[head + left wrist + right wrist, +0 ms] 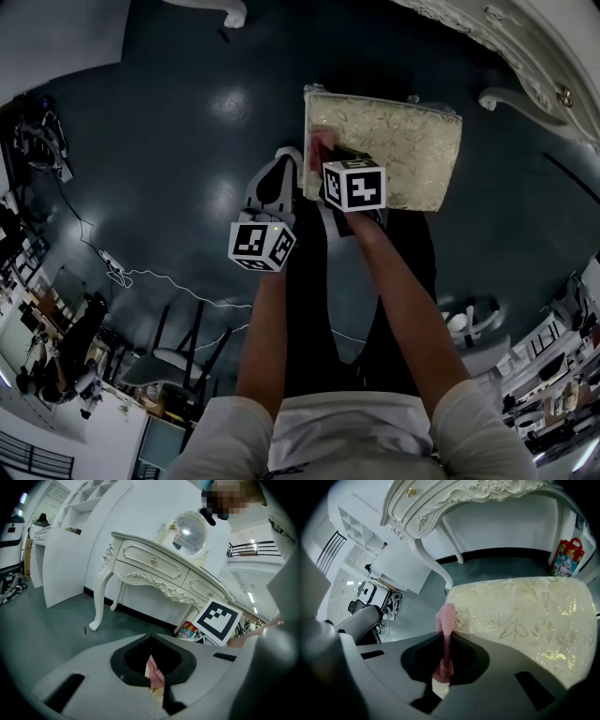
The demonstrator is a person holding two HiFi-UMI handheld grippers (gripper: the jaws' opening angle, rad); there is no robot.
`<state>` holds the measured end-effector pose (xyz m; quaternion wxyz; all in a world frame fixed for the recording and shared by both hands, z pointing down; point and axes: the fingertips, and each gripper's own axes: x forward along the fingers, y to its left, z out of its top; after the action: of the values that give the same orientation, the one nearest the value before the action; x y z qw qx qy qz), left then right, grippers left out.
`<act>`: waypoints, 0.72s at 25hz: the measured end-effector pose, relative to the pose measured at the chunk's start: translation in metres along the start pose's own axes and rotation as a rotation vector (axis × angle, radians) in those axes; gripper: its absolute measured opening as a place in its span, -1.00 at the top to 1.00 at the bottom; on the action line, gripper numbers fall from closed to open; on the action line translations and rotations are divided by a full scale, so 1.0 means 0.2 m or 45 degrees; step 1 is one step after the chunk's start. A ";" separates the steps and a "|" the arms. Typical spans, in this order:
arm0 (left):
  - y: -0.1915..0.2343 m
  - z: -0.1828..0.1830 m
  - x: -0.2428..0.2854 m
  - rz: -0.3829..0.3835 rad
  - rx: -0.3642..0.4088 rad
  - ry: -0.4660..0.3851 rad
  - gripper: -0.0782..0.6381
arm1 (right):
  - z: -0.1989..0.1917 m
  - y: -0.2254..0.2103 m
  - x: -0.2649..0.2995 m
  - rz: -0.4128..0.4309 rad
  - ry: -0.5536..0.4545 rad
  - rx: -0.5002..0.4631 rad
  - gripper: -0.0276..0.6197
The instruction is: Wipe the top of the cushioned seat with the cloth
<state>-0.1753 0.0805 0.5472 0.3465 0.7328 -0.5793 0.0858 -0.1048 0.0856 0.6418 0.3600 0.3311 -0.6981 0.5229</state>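
Note:
The cushioned seat (394,150) (525,620) has a cream floral top and stands on the dark floor in front of me. A pink cloth (322,145) (446,618) rests at the seat's near-left corner. My right gripper (330,161) (445,641) is shut on it, and a fold stands up above the jaws. My left gripper (292,157) (152,686) hangs just left of the seat's left edge with its jaws together. A sliver of pink and cream shows in its dark opening; I cannot tell whether it touches the cloth.
An ornate white dressing table (159,573) (454,498) with a round mirror (190,531) stands beyond the seat. A colourful bag (567,555) leans by it. A white cable (150,277) and chairs (183,361) lie on the floor to my left.

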 end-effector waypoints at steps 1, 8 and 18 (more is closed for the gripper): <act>-0.02 0.00 0.01 -0.006 0.003 0.000 0.74 | -0.01 -0.02 -0.01 -0.005 -0.002 0.005 0.84; -0.22 0.01 0.10 -0.058 0.031 0.012 0.74 | -0.02 -0.21 -0.17 -0.032 -0.029 0.039 0.84; -0.45 -0.07 0.25 -0.129 0.058 0.059 0.74 | -0.05 -0.47 -0.30 -0.074 -0.056 0.102 0.84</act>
<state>-0.0743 0.0580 0.5465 0.3470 0.7668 -0.5310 0.0984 0.0067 0.0792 0.6399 0.3459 0.3767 -0.6745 0.5324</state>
